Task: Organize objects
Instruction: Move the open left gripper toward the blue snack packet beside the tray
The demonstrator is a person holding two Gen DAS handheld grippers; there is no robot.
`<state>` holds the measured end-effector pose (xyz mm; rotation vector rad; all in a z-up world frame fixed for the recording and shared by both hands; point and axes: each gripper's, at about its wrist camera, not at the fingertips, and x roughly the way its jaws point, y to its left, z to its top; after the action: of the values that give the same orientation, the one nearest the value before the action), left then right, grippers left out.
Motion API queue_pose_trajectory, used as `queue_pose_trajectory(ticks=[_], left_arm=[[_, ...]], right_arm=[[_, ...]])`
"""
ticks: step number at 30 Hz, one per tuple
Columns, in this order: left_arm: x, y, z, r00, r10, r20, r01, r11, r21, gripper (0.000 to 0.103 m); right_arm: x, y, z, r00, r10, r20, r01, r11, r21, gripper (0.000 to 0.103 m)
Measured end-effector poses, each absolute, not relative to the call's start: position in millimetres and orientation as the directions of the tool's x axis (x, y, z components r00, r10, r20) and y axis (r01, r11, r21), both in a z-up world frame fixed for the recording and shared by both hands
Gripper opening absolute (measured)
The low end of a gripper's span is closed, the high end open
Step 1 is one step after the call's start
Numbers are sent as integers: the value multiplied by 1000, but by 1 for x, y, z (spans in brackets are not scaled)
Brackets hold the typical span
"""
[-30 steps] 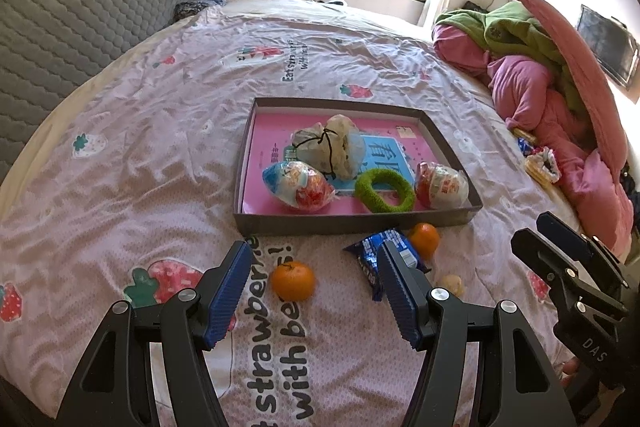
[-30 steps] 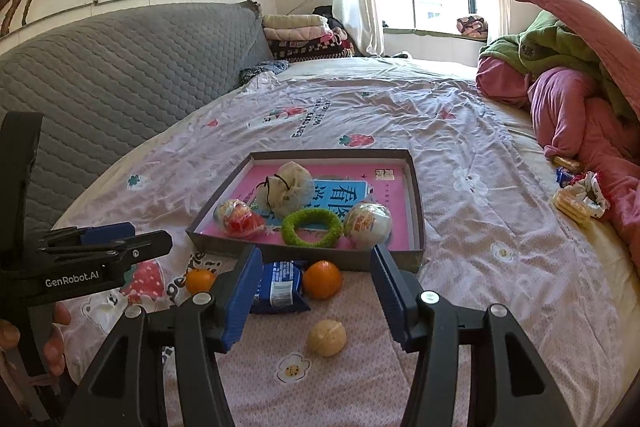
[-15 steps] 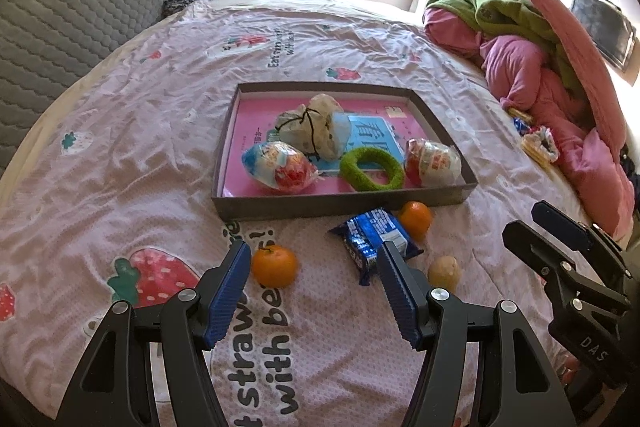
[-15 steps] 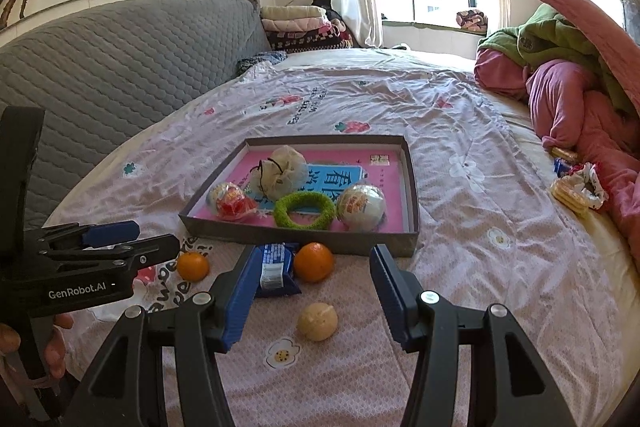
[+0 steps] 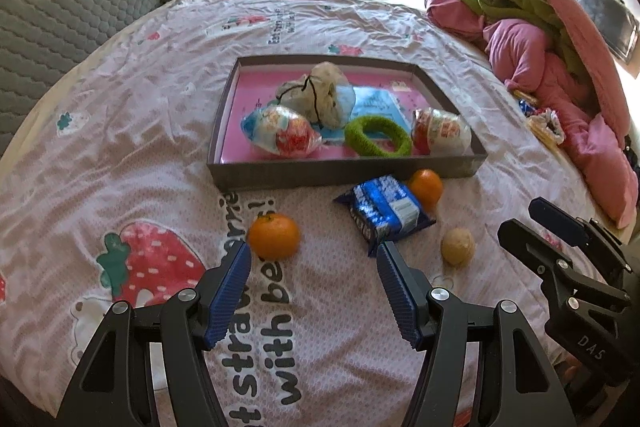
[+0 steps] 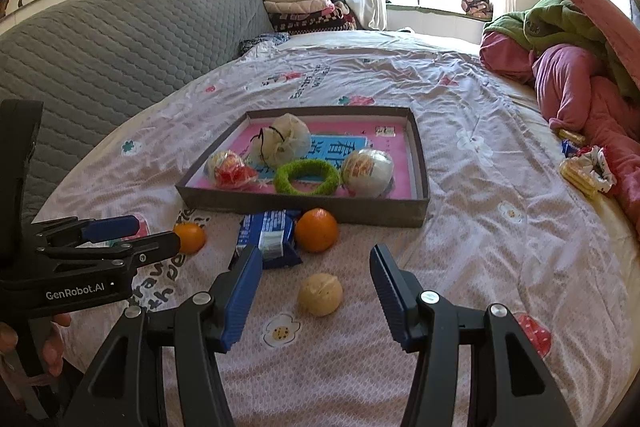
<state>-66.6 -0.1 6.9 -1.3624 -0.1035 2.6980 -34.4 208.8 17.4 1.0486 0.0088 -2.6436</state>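
Both grippers point slantwise down at the bed, side by side just in front of the gray box. The left gripper has its fingers released and holds nothing; one orange lies just beyond its left finger. The right gripper is also released and empty, with the pale round ball lying on the sheet between its fingers. Before the box I count two oranges, the second one touching one blue snack packet. Inside the box there are one green ring, one tied pouch and two wrapped round packs.
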Motion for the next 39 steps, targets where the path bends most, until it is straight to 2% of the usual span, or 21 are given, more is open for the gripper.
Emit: queue_pose_trajectory(ticks=[10,39], left_arm=[[-61,-2,-9,-565,142,-812,-73,-990,-122,67],[-49,12,-8,-571,161,-805,-112,-987,-119,67]], right_arm=[[-31,207,4,-668,-265,-696,278,-956,96,56],[-19,206,-1,-658,-251,-710,280,-957,80,56]])
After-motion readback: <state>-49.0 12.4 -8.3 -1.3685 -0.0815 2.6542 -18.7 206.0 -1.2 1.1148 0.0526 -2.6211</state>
